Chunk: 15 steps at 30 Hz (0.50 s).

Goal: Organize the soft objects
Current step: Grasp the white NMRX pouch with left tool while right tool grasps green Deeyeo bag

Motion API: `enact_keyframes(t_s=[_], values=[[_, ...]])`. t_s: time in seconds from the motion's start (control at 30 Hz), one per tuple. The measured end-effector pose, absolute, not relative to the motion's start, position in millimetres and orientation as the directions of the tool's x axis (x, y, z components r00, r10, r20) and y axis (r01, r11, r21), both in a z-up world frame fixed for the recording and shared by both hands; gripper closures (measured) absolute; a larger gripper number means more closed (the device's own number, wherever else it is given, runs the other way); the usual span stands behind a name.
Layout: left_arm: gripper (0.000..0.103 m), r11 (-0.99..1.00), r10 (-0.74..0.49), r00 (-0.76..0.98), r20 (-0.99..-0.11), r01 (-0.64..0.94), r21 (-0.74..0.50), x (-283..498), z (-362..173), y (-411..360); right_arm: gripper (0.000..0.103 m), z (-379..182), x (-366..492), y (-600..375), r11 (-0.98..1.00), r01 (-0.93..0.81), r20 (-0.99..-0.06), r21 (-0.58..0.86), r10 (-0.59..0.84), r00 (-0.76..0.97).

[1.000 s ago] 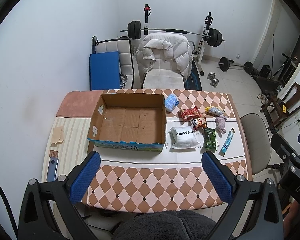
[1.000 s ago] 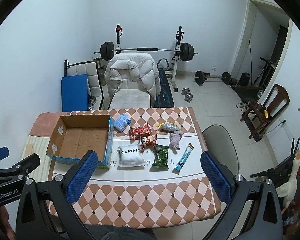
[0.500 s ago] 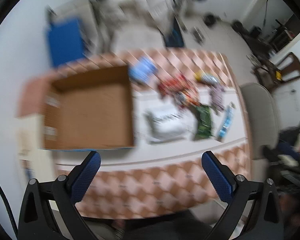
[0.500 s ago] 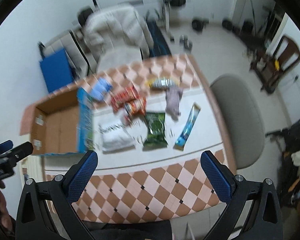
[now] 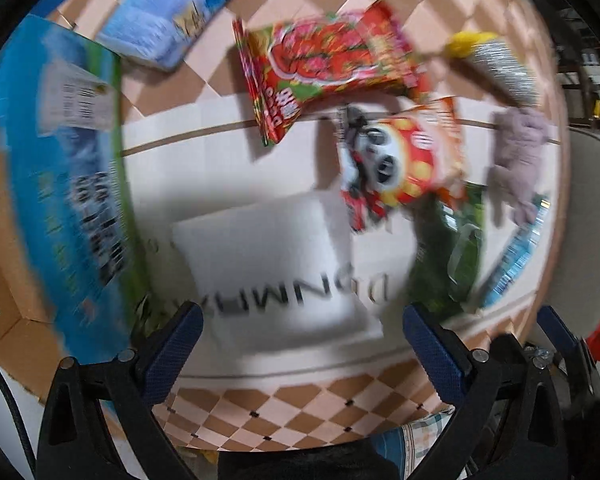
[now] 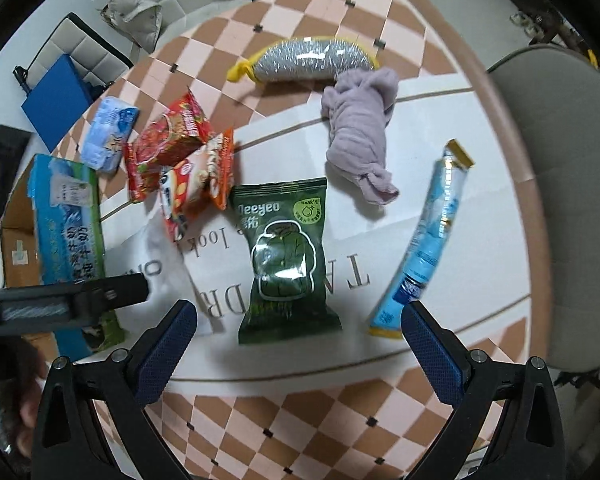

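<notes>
Snack packets and other soft things lie spread on the checkered table. In the left wrist view, blurred by motion, the left gripper hangs with jaws wide apart over a white pillow pack, gripping nothing. Left of the pack stands the blue wall of the cardboard box. Beyond it lie a light blue tissue pack, a red packet and an orange panda packet.

In the right wrist view, the right gripper hangs with jaws wide apart over a dark green packet, apart from it. To the right lies a long blue tube. Farther back, a lilac cloth touches a silver scrubber with yellow ends.
</notes>
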State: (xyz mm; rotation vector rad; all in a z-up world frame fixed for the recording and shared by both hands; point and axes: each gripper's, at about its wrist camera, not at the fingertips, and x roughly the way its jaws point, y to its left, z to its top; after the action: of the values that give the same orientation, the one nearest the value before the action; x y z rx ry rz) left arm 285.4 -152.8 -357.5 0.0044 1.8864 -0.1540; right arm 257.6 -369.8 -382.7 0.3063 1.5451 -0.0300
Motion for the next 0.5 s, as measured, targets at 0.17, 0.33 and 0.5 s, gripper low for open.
enact_keyframes(t_s=[0.17,0.33,0.5], values=[[0.001,0.995,-0.005,-0.338,-0.941,0.091,-0.038,288,-386,-154,0.000,-414,269,-363,0.961,0.196,-0.979,0.195,0.201,-0.014],[0.001,0.993,0.048,-0.350,-0.935,0.120,0.006,285,-400,-154,0.002,-437,275,-357,0.956,0.203,-0.973,0.210,0.224,-0.049],[0.001,0.995,0.038,-0.372,-0.927,0.095,0.002,281,-423,-143,0.005,-451,278,-352,0.957,0.203,-0.971,0.207,0.226,-0.076]])
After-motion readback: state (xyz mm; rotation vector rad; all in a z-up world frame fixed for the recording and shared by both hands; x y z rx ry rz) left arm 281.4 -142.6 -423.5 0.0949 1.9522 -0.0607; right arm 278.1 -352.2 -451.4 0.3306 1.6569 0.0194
